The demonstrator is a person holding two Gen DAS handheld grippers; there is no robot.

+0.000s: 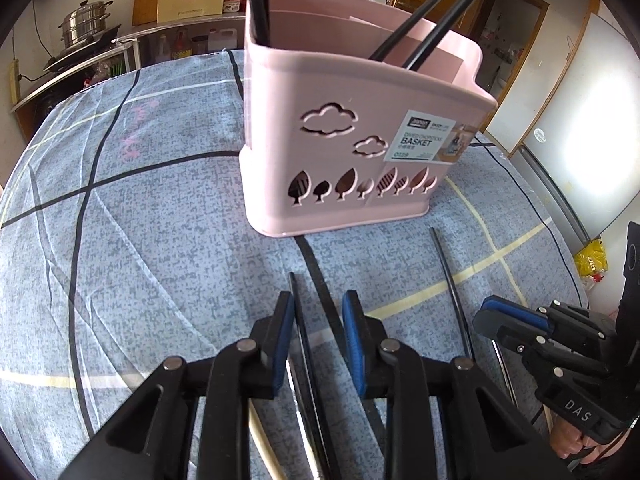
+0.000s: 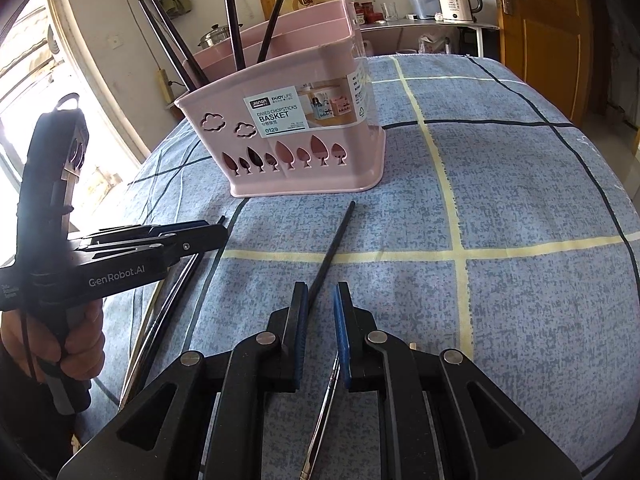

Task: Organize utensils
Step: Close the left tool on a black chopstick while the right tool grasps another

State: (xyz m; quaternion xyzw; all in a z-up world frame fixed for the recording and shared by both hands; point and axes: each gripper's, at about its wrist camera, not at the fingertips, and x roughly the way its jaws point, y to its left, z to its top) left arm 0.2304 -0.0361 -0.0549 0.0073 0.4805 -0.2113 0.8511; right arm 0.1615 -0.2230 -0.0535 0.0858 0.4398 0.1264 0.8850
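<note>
Left gripper (image 1: 318,304): blue-padded jaws narrowly apart, straddling a long black chopstick (image 1: 301,320) lying on the cloth. The stick sits against the left pad; the other pad is clear of it, so no clamp. A pale wooden stick (image 1: 262,436) lies under the jaws, left of the black one.

Right gripper (image 2: 321,300): jaws also narrowly apart, a second black chopstick (image 2: 332,240) running out forward from the gap along the left pad. Can't tell if the pads actually press on it. A shiny metal utensil handle (image 2: 320,420) lies below the gap.

Each gripper sits just beside the other, both low over the blue checked tablecloth (image 2: 520,200).

Ahead of both: pink plastic chopstick basket (image 1: 340,128) with cloud and tree cut-outs, upright on the cloth, several black chopsticks (image 1: 424,24) standing tilted inside.

A person's hand (image 2: 68,340) wraps the left gripper's handle.
</note>
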